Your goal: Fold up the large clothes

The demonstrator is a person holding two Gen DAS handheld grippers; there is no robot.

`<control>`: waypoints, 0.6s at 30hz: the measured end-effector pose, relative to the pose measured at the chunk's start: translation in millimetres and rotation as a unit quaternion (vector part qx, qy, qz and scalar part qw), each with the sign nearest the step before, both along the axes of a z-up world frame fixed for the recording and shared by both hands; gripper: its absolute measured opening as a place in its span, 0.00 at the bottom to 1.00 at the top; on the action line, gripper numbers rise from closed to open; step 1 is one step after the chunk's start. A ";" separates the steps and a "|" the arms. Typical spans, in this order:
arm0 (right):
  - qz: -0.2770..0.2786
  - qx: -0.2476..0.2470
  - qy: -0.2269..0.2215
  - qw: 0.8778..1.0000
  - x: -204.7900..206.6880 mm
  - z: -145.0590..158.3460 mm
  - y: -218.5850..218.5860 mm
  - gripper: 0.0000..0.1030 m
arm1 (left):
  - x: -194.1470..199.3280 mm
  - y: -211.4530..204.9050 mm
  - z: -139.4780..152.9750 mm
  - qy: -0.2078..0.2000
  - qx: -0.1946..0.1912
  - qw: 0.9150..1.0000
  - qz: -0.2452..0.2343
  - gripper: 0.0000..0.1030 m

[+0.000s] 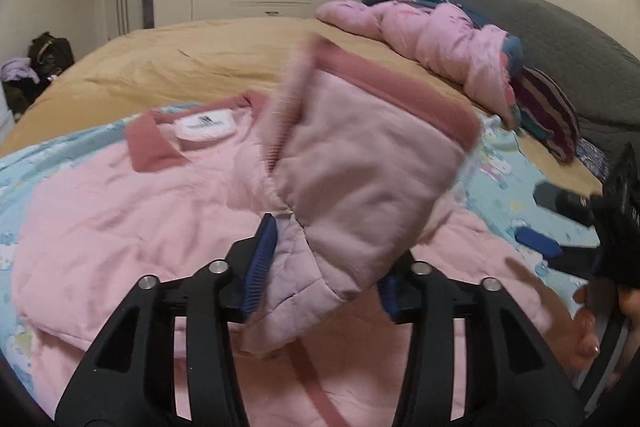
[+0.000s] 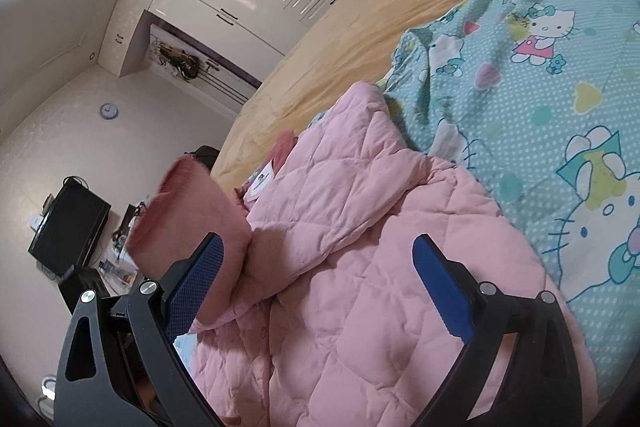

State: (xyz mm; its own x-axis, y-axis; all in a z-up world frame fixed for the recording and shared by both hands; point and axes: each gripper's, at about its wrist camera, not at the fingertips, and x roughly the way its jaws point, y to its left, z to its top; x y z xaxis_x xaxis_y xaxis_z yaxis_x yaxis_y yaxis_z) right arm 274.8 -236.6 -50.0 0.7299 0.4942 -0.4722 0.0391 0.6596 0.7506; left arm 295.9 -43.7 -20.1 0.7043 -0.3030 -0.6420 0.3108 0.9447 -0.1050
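Pale pink quilted padded jacket (image 1: 120, 211) w/ darker rose knit collar lies spread, inside up, on the mint cartoon-cat print sheet (image 2: 540, 99), which sits over the mustard-tan bedspread (image 1: 180, 67). White neck label shows below the collar.

Left gripper (image 1: 324, 267): black frame, blue ribbed pads, jaws parted. The jacket's quilted sleeve w/ rose knit cuff (image 1: 360, 163) hangs between them. It touches the left pad; the right pad is mostly hidden behind the fabric, so contact there can't be told. No squeeze shows, so it reads as a let-go, not a hold. The sleeve is motion-blurred, so it's probably dropping across the jacket body.

Right gripper (image 2: 316, 291): jaws wide apart, nothing held, hovering just above the quilted front. From this view the rose cuff sits beside its left pad; touching or not, can't tell.

Step, as I read it: sleeve being folded inward over the torso, the 1st of 2 sleeve folds, so early in the fold.

Next move probably calls for: let the sleeve settle flat across the chest, smooth it, then take the other sleeve or the side edge and bring it in likewise. Puffy fabric may spring back, so press it down before folding the hem up.
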 end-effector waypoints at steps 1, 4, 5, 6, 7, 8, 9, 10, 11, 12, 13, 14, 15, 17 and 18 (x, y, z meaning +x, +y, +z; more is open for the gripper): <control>-0.001 -0.001 0.000 1.000 -0.4 0.6 -0.4 0.92 | -1.7 -3.0 -2.1 0.003 0.004 1.000 -0.003 0.45; -0.005 -0.005 0.001 1.000 -1.0 2.9 -2.8 0.92 | -7.8 -6.9 -5.6 0.015 0.008 1.000 -0.012 0.61; -0.007 -0.006 0.001 1.000 -1.2 4.0 -3.5 0.92 | -10.0 -7.7 -6.3 0.018 0.011 1.000 -0.014 0.65; -0.009 -0.008 -0.001 1.000 -1.2 5.7 -3.9 0.92 | -13.5 -7.5 -6.5 0.020 0.017 1.000 -0.017 0.68; -0.008 -0.010 -0.002 1.000 -0.3 7.1 -3.5 0.92 | -15.1 -6.6 -6.5 0.023 0.019 0.999 -0.020 0.79; -0.006 -0.014 -0.001 1.000 1.3 8.9 -1.7 0.92 | -17.6 -4.3 -7.0 0.037 0.018 0.999 -0.030 0.91; -0.003 -0.015 0.000 1.000 2.4 10.1 0.5 0.92 | -19.7 -3.7 -6.5 0.047 0.013 0.998 -0.042 0.91; 0.004 -0.015 0.000 1.000 4.2 11.5 3.9 0.92 | -23.9 -0.1 -3.8 0.047 0.006 0.998 -0.049 0.91; 0.011 -0.015 0.001 1.000 6.9 12.7 7.5 0.92 | -27.9 2.8 -3.3 0.044 0.004 0.998 -0.048 0.91; 0.023 -0.014 0.004 1.000 10.8 14.0 13.6 0.92 | -29.7 6.5 -2.3 0.044 0.004 0.998 -0.047 0.91; 0.038 -0.011 0.005 0.999 14.5 15.2 19.5 0.92 | -29.9 14.0 -1.4 0.049 0.003 0.998 -0.039 0.91; 0.051 -0.009 0.008 0.999 18.7 16.0 25.7 0.92 | -29.3 19.4 -1.0 0.052 0.003 0.998 -0.032 0.91; 0.064 -0.011 0.012 0.998 23.8 17.0 33.5 0.92 | -27.8 29.3 0.3 0.055 0.001 0.998 -0.018 0.91; 0.083 -0.011 0.014 0.996 32.5 18.4 46.2 0.92 | -24.0 53.5 4.9 0.056 -0.005 0.998 0.019 0.91; 0.090 -0.017 0.020 0.996 38.5 18.4 53.4 0.92 | -23.2 62.0 7.4 0.055 -0.009 0.998 0.031 0.91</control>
State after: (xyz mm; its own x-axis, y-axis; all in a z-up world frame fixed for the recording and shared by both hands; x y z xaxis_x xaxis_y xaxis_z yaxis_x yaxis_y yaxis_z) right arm 313.4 -183.2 -31.6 0.6109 0.5992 -0.5174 -0.0530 0.6830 0.7285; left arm 272.7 18.2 -12.7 0.6472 -0.2732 -0.7117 0.2365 0.9595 -0.1532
